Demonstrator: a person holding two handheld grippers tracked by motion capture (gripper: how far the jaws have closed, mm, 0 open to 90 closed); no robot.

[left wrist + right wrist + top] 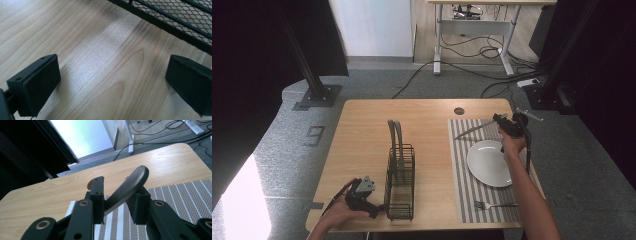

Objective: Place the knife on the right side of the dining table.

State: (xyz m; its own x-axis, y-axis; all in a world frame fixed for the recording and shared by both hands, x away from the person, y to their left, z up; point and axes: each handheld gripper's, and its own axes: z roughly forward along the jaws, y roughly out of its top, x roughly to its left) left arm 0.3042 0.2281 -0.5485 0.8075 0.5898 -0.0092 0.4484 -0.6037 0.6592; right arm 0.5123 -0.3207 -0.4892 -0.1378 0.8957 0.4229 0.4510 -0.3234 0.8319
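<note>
A: What is your right gripper [498,119] doing up there at the far edge of the striped placemat [462,190]?

B: You are holding a knife [474,129] with it. In the high view the blade is slanting out to the left and down toward the mat, with the dark handle [127,188] lying between the fingers [98,195]. In the right gripper view the handle is crossing the gap at a slant and leaning against both pads, though whether they are pressing on it firmly I cannot tell.

A: And where is the knife sitting relative to the plate?

B: It is hanging above the far left part of the placemat, beyond the white plate [488,163]. The plate is lying in the middle of the mat, and a fork [492,205] is lying on the mat's near end, well apart from the knife.

A: What about your left gripper [379,210]?

B: You are resting it low over the tabletop [362,125] at the near left, just beside the black wire rack [400,180]. In the left gripper view its fingers [37,85] are standing wide apart with bare wood between them, and the mesh wall of the rack is crossing the upper right corner.
</note>
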